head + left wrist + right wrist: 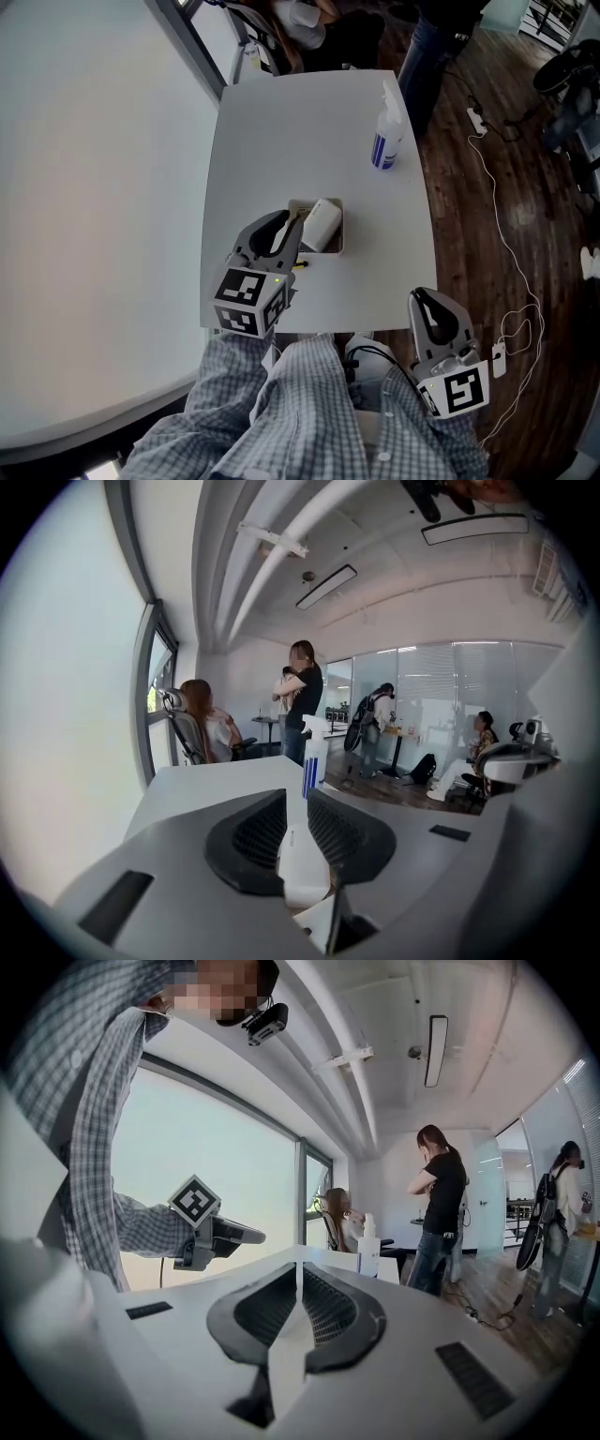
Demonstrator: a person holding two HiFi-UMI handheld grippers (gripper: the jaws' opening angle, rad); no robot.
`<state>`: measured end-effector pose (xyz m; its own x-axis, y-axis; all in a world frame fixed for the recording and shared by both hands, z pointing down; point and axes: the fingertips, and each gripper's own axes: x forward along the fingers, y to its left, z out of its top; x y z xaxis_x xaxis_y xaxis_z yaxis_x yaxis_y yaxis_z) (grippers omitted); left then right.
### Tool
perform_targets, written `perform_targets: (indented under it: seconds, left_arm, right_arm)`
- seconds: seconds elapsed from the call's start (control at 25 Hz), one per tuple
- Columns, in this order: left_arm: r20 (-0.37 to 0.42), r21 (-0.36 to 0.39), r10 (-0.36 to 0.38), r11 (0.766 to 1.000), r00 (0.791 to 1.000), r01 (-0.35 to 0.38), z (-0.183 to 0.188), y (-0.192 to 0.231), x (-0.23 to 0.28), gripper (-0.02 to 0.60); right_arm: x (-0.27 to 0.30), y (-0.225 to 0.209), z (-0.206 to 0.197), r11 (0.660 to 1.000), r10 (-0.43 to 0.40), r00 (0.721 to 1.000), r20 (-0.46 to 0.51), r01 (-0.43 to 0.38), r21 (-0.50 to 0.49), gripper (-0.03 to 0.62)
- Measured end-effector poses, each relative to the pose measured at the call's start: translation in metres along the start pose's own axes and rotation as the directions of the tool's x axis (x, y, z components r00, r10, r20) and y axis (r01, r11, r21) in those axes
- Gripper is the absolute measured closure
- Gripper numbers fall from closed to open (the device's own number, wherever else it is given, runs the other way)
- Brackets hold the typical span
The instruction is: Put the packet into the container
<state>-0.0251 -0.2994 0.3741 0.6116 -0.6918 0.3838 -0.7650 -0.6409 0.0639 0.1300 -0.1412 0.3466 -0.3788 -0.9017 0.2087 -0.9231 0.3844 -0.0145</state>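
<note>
The plaid sleeves fill the near edge of the head view. Just right of them the right gripper hangs off the near right corner of the table, over the floor. Its pads are brought together with only a hairline slit between them, and nothing is in it. A cable snakes across the floor beside this gripper.

The left gripper is over the near part of the table, its marker cube toward the person. Its ridged pads are closed onto the packet, which is white and stands edge-on between them, its lower end sticking out below the pads. From the head view the packet lies tilted over the container, a small open box near the middle of the table's near half. Whether the packet touches the box cannot be told. The gripper's tips overlap the container's left rim.

Farther back, toward the far right edge of the table and well apart from the container, stands a spray bottle with a blue label. In the left gripper view it lines up straight beyond the gap between the pads. The table around the container is otherwise bare.

Beyond the table's far end one person sits in a chair by the window, another stands, and more are farther off by the glass wall.
</note>
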Motion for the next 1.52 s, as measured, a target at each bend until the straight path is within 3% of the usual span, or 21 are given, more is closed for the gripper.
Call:
perform_targets:
  seconds: [0.2, 0.44, 0.68, 1.08, 1.52]
  left_arm:
    - [0.085, -0.015, -0.017, 1.000, 0.996, 0.018, 0.022, -0.004, -0.016, 0.549]
    - [0.138, 0.040, -0.031, 0.999, 0.990, 0.026, 0.047, -0.010, -0.037, 0.565]
    - [0.171, 0.053, -0.045, 0.998, 0.984, 0.036, 0.061, -0.016, -0.063, 0.572]
    - [0.177, -0.001, 0.001, 1.000, 0.984, 0.000, 0.060, -0.010, -0.104, 0.572]
    - [0.248, -0.015, -0.051, 0.998, 0.967, 0.057, 0.070, -0.034, -0.119, 0.572]
  right_arm:
    - [0.005, -0.002, 0.006, 1.000, 0.018, 1.000, 0.015, -0.017, -0.024, 0.562]
    - [0.010, 0.001, 0.012, 0.996, 0.060, 0.998, 0.020, -0.058, -0.073, 0.562]
    - [0.022, 0.004, 0.029, 0.994, 0.080, 0.995, 0.066, -0.075, -0.073, 0.562]
    - [0.033, 0.012, 0.038, 0.982, 0.138, 0.988, 0.076, -0.127, -0.137, 0.562]
    - [0.040, 0.020, 0.050, 0.977, 0.164, 0.981, 0.102, -0.148, -0.154, 0.562]
